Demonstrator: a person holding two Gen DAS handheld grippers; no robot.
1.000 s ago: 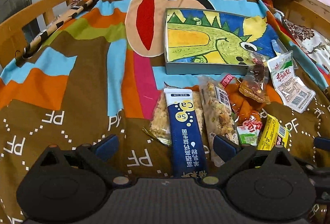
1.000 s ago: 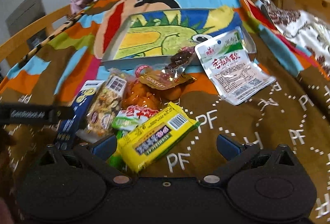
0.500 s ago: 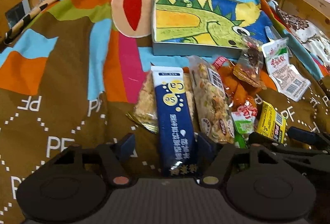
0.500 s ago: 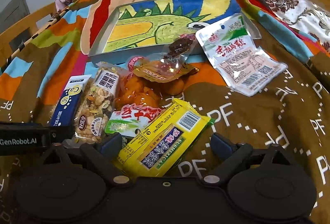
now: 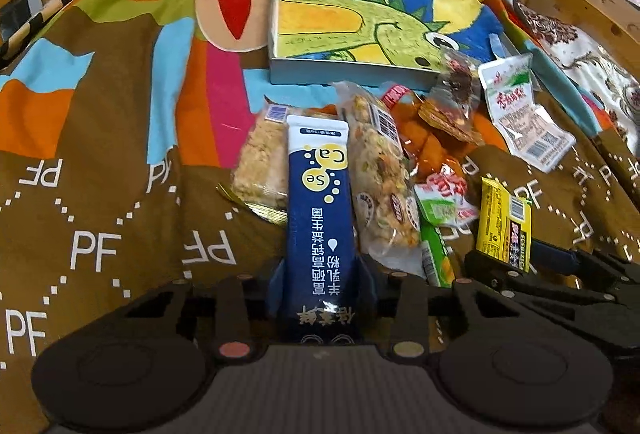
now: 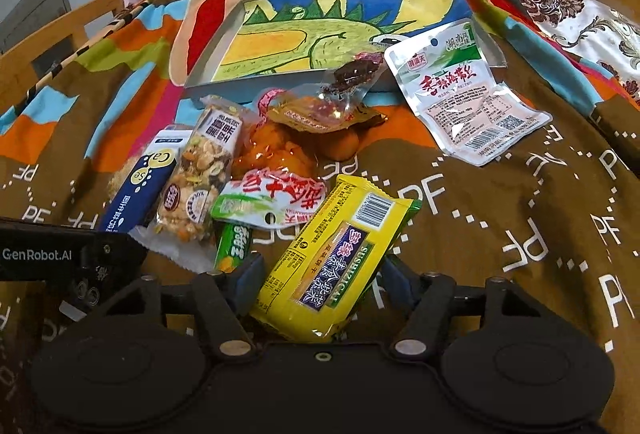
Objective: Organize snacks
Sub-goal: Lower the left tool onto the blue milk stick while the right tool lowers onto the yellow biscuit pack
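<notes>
Left tongs (image 5: 322, 286) clamped on the near end of the navy Ca/Se sachet (image 5: 320, 218), blue fingers pressed against both its sides. Sachet lies lengthwise on the bed's quilt (image 5: 120, 138), far end pointing at the tray, resting partly over a puffed-rice bar (image 5: 260, 162) on its left and just beside the nut-mix bar (image 5: 380, 186) on its right.

Right tongs (image 6: 320, 276) closed on the near end of the yellow seaweed pack (image 6: 340, 250); pack tilts up to the right, its far corner beside the red-and-white pouch (image 6: 280, 200). Green candy stick (image 6: 234, 246) sits just left of the pack, touching the left finger.

Rest of the pile sits between the tongs and the dinosaur-print tray (image 6: 320, 34): orange snack bag (image 6: 280, 154), clear packet with dark pieces (image 6: 352, 74) leaning on the tray's near wall, white-green pouch (image 6: 460, 90) overlapping the tray's near right corner. Tray interior has no snacks in it.
</notes>
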